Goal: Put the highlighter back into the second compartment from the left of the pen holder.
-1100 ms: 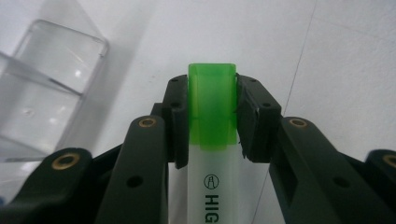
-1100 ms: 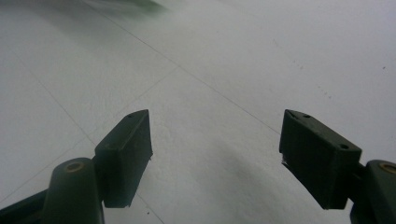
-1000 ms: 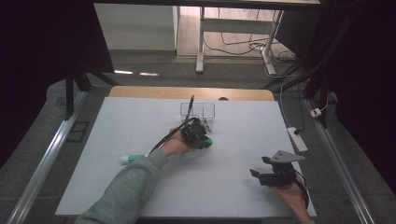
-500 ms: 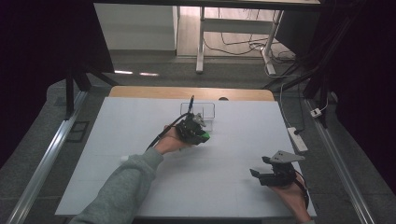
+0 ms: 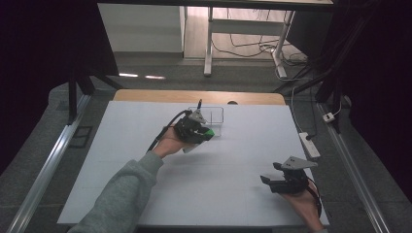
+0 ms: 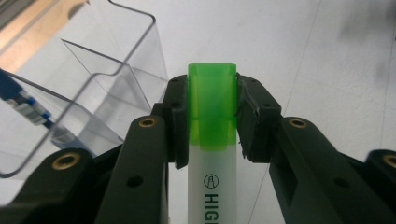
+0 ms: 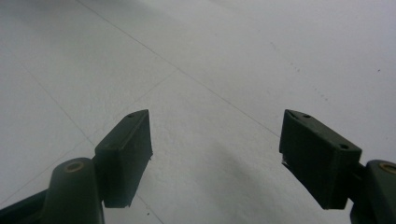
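The highlighter sat clamped in your left tool, lifted off the desk and just beside the clear plastic holder near the desk's far edge. In the high view its green cap pointed toward that holder.

You had a light, stiff plastic barrel there, smooth enough that I would judge it prone to slip or swivel if pinched too near one end. You took it at the seam where the green cap meets the white body, so the pads pressed partly on the cap. That hold looked firm and square, though a cap can pull off under a sideways knock, so the barrel proper would have been the safer place. It is not fragile.

Your left tool was closed to a narrow gap, set by the width of the highlighter, with both pads flat against its sides. A blue pen already stood in the holder, so the free compartment was the one to aim for.

Your right tool hovered low over bare desk at the near right, its jaws wide apart, holding and touching nothing.
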The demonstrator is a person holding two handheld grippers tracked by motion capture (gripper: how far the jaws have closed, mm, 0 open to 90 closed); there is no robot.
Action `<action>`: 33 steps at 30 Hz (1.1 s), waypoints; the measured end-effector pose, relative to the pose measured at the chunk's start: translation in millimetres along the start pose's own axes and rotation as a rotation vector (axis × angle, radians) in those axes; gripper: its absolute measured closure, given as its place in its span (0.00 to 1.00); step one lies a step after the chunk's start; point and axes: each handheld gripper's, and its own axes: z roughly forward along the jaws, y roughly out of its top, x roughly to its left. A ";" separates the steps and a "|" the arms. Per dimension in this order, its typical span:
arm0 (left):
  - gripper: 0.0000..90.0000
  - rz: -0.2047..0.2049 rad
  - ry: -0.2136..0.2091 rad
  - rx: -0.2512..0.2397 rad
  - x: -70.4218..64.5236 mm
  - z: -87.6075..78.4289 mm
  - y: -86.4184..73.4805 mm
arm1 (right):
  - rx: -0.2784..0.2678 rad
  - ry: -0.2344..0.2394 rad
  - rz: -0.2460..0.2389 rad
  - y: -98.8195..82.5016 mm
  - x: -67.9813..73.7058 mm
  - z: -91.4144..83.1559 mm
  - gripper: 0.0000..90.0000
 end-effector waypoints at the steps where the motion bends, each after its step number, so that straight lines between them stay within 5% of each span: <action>1: 0.73 -0.001 0.004 -0.008 0.1 -1.5 -0.1 | 0.000 0.000 0.000 0.1 0.0 -0.1 0.27; 33: 0.73 -0.060 0.022 -0.223 5.9 -42.8 12.8 | -0.005 -0.003 0.000 0.7 0.1 -1.2 0.27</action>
